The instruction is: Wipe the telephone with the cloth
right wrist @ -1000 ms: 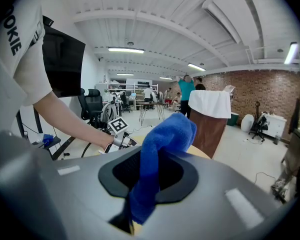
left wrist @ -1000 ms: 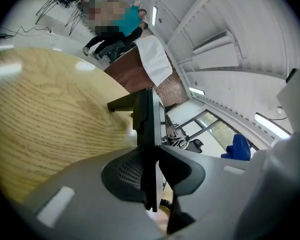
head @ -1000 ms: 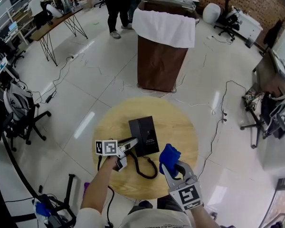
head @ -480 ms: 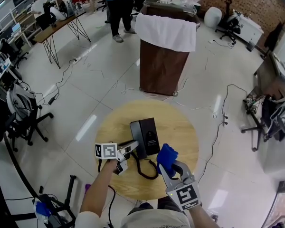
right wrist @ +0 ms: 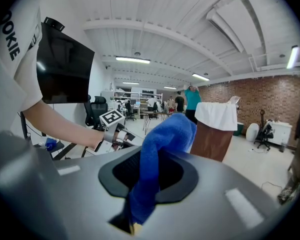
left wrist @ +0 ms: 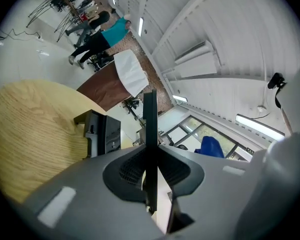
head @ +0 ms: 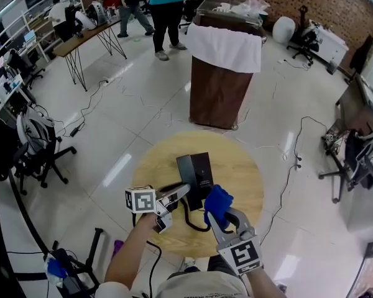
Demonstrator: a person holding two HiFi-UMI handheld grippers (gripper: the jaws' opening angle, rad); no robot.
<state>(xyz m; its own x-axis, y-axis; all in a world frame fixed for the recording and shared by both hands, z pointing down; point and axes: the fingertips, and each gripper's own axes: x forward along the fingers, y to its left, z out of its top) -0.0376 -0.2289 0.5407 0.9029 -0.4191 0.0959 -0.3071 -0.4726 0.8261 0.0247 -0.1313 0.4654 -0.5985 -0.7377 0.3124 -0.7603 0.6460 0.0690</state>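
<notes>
Inspection of the telephone: it is sitting near the middle of the round table. Its long axis is running from the table's near edge toward the far edge, with the far end leaning slightly to my left. Any detail on its top is too small to make out.

My left gripper is hanging over the table's near-left part and pointing in toward the centre. Its jaws have just been closing, and they are now pinching a thin black piece that is standing upright between them, seen edge-on. (I am reading it as the handset, since the coiled cord is trailing from that spot across the table's near side.) Its lower end is disappearing into the hollow between the jaws.

My right gripper is hanging over the table's near edge and clamping the blue cloth. The cloth is bunching up out of the jaws and covering their tips.

In the head view the cloth and my left gripper are masking the telephone's near end, so I cannot tell whether the cloth is touching it. In the left gripper view the gripper's own body is cutting off the telephone's lower part.

A brown stand draped in white is standing beyond the table's far edge.
</notes>
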